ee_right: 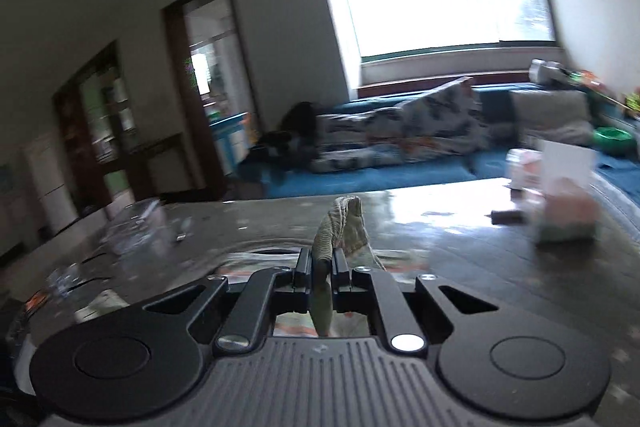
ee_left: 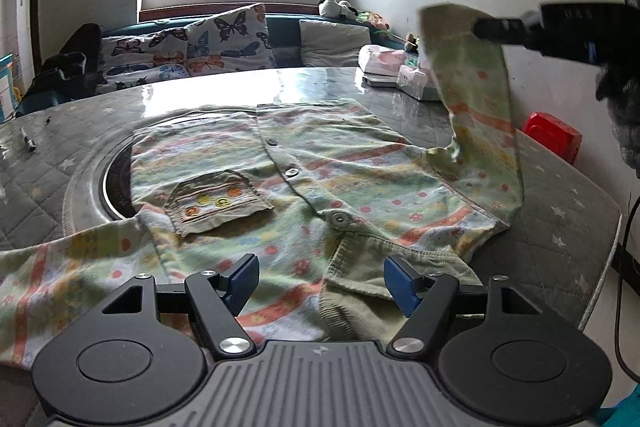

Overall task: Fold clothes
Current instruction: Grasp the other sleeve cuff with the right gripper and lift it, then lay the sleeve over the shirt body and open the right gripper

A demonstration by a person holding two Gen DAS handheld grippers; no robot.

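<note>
On the table (ee_left: 560, 227), shirt (ee_left: 280, 167) beneath wide left gripper (ee_left: 320, 281), right gripper (ee_right: 320, 267) clamping raised sleeve (ee_left: 476, 87)

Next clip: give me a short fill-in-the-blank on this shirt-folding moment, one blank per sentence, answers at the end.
1. The right gripper is shut on the shirt's ____, lifted off the table.
2. The left gripper is ____, holding nothing.
3. The shirt lies spread with its ____ side up, pocket showing.

Answers: sleeve; open; button

A green patterned cardigan (ee_left: 304, 183) with snap buttons and a chest pocket (ee_left: 218, 201) lies spread flat on the worktop (ee_left: 320, 83), one sleeve (ee_left: 476, 99) lifted upright.
</note>
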